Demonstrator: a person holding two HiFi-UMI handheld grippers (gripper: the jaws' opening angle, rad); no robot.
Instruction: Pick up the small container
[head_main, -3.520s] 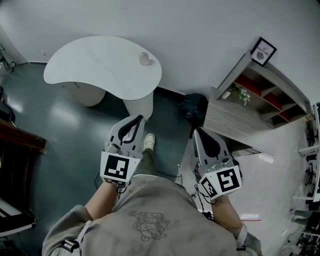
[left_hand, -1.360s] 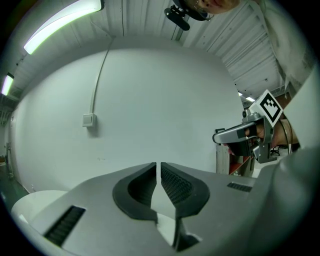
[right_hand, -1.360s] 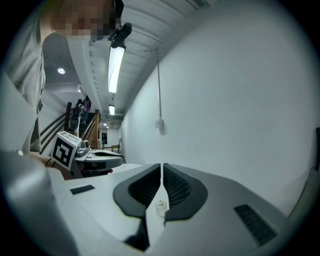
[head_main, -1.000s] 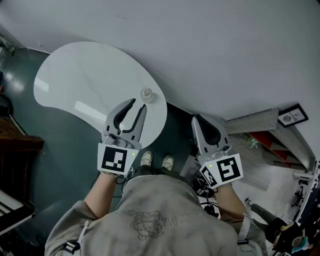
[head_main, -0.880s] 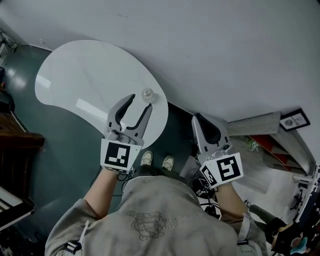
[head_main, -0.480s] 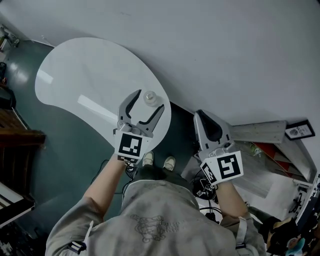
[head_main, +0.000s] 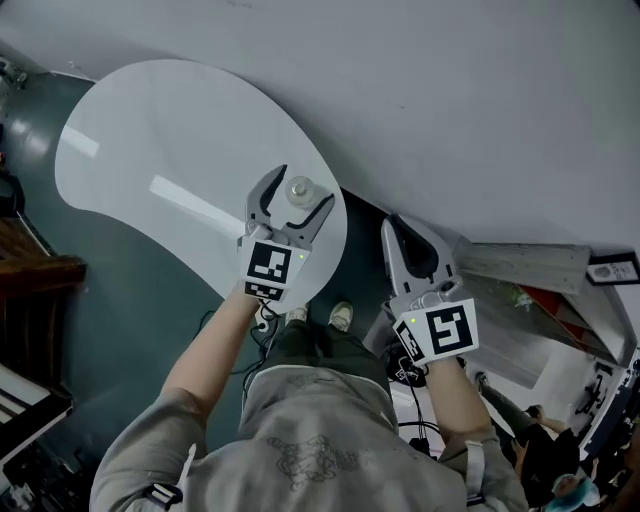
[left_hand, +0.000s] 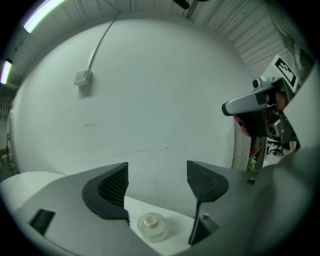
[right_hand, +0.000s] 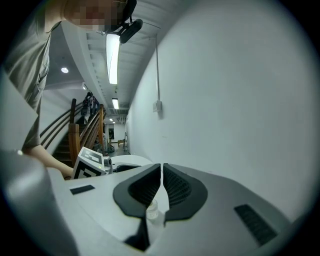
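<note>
Left tongs (head_main: 307, 182) are opening up rn, jaws already rly wide, w/ the small container (head_main: 298, 190) sitting right between them. Neither pad touches it tho, there's a gap on both sides. It's a clear little thing w/ a round cap, standing upright on the white desk (head_main: 150, 130), close to the desk's edge on the side by the wall (head_main: 450, 100). Right tongs (head_main: 392, 222) have their jaws pressed together w/ nothing clamped. They're held off the desk, just past that same edge, apart from the small container.
</note>
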